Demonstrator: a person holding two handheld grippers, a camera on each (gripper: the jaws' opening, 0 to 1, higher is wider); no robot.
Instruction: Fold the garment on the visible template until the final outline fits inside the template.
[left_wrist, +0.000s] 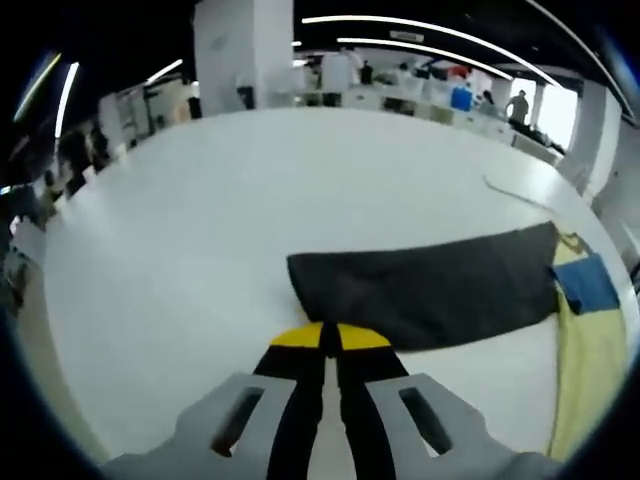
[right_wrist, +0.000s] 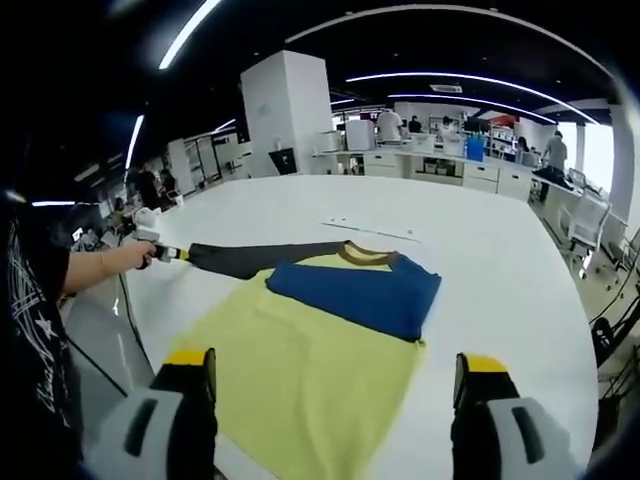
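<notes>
I am cataloguing from the white table, taking the garment as the landmark. The garment, a yellow shirt body with a brown collar, is lying flat on the table nearest my right gripper. A blue sleeve is lying folded across the garment's upper part, just under the collar. A dark grey sleeve is stretching away from the garment's collar end toward my left gripper, which is showing in the right gripper view beside a person's hand. In the left gripper view I am seeing that same grey sleeve as a long band, with the garment's yellow edge and the blue sleeve at its far end. My left gripper is clenching its yellow-tipped jaws together at the cuff end of the grey sleeve; the tips are meeting the fabric edge, and it appears to be pinching it. My right gripper is hovering released over the garment's near hem, jaws spread wide apart, touching nothing. I cannot make out a template outline around the garment. Beyond the garment, past the table's far edge, are a white pillar and work benches.
</notes>
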